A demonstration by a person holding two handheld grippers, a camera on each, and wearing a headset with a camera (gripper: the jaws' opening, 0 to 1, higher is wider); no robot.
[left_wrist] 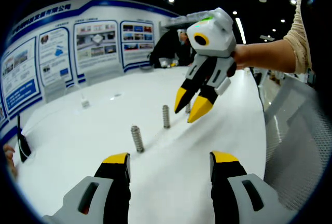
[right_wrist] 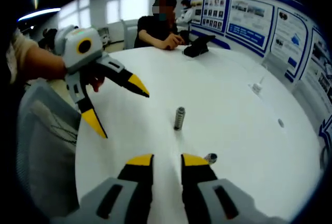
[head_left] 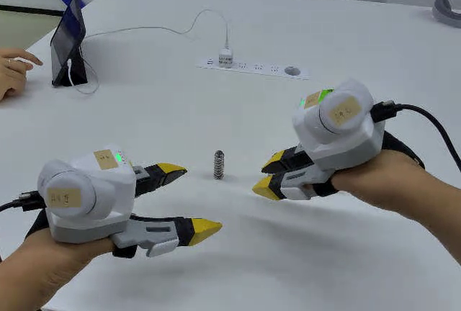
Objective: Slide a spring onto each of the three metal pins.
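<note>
Head view: we hold the left gripper wide open, the right gripper narrowly parted, both empty, a spring upright between them. Left gripper view: near spring and far spring stand on the tabletop. Right gripper view: careless fingers may topple one.

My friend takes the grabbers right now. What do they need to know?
Left gripper: wide open, empty.
Right gripper: jaws slightly apart, empty, hovering by the pins.
On the white table, two upright pins already wear springs: near pin and far pin.
A small grey thing sits by the right gripper's jaws; it may be the third pin, but it is too small to tell.
Left: check it and add a spring if it is bare.
</note>
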